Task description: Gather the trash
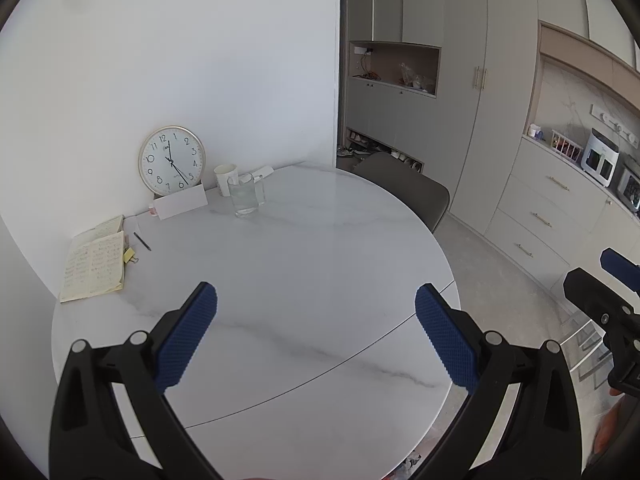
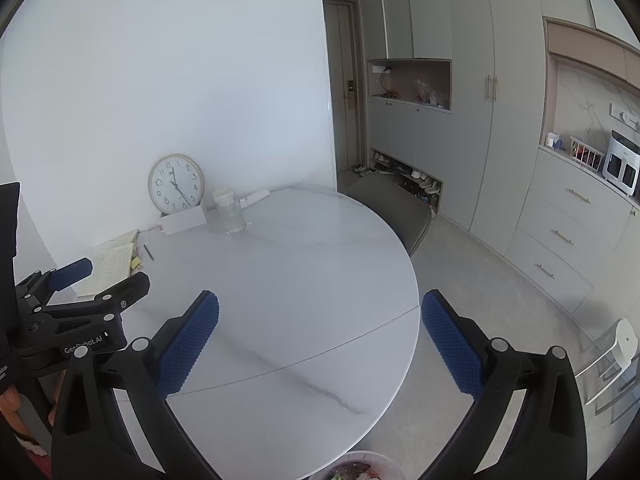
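Both grippers hover over the round marble table, left gripper and right gripper each spread wide, nothing held. The only trash visible: crumpled scraps below the table's near edge, blurred. Likely light, soft, crushable; pinch a raised fold mid-bundle. A bowl-like rim shows beneath the right gripper; contents unclear.

Two fisheye wrist views over one round white marble tabletop, both facing the white wall.

Each camera looks forward between its own claw's blue pads, close above the near edge. Both share the round gold-rimmed wall clock, clear glass mug, and grey cabinets at right.
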The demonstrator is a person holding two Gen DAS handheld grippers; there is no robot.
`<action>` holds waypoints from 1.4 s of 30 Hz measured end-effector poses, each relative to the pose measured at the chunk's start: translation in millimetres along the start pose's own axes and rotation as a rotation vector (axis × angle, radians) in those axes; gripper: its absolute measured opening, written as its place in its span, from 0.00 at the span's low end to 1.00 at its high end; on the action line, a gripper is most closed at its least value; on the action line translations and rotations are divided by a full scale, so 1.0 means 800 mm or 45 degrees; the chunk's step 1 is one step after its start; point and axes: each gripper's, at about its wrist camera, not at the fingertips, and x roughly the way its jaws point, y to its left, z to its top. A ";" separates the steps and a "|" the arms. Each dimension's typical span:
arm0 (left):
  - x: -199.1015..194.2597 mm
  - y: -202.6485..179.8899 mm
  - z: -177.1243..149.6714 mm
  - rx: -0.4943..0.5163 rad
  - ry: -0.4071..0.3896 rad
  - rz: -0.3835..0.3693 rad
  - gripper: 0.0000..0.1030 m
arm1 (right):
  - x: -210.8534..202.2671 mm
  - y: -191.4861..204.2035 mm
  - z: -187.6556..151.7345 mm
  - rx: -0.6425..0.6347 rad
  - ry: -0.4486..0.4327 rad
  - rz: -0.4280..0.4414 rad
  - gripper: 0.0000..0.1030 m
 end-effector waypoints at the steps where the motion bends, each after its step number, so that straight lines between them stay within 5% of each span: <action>1: 0.001 -0.001 0.000 0.002 0.002 -0.002 0.92 | 0.001 -0.001 0.000 0.002 0.001 0.000 0.98; 42: 0.007 0.000 -0.006 -0.002 0.022 -0.024 0.92 | 0.000 -0.006 -0.006 -0.003 0.026 0.000 0.98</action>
